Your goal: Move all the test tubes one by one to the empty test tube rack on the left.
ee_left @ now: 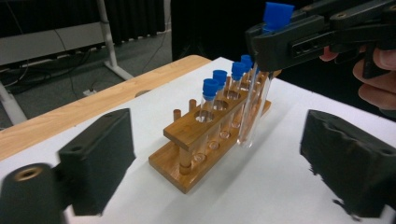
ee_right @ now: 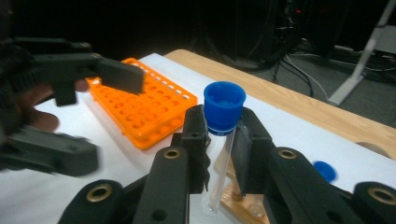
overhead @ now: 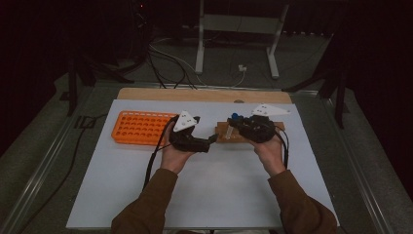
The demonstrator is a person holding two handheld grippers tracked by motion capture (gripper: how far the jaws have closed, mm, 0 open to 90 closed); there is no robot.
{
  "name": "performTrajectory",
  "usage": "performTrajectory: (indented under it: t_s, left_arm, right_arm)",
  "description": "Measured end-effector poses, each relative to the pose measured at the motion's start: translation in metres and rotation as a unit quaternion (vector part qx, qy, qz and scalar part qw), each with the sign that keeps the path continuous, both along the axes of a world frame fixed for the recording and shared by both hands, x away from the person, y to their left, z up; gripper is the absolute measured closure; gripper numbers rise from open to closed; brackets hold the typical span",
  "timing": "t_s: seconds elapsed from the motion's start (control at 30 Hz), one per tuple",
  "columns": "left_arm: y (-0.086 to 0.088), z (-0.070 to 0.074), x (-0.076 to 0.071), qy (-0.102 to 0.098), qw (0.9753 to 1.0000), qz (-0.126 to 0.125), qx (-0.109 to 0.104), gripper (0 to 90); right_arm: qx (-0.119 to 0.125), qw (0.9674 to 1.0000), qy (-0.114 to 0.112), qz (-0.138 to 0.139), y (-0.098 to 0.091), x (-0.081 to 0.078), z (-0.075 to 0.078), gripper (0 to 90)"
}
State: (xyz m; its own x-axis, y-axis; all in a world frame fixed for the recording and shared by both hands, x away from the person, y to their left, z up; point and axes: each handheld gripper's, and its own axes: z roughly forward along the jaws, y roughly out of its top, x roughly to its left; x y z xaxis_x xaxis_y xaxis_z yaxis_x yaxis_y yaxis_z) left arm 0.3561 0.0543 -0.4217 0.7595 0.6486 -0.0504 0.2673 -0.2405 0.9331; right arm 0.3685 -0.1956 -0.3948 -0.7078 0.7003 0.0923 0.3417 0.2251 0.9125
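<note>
On blue-capped tube [ee_right: 219, 154], no readable label.

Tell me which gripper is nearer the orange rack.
Left. The left gripper sits just right of the orange rack, fingers open. The right gripper is farther right, over the wooden rack, shut on a blue-capped tube.

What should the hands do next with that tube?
Probably bring the left gripper in to close its open jaws on the tube. The right gripper holds it just under the blue cap, lifted beside the wooden rack, and the left jaws face it, apart, as if for a handover.
</note>
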Motion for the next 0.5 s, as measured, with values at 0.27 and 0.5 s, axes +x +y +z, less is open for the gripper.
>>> performTrajectory:
  t_s: [0.27, 0.5]
  left_arm:
    - [-0.016, 0.000, 0.000, -0.001, 0.9999, -0.009, 0.004, 31.3]
    - [-0.024, -0.002, -0.001, -0.007, 0.9998, -0.019, 0.006, 50.8]
  right_arm:
    - [0.008, 0.9998, 0.005, 0.019, 0.016, -0.004, -0.002, 76.7]
    - [0.011, 0.9994, 0.007, 0.032, 0.025, -0.006, -0.002, 76.7]
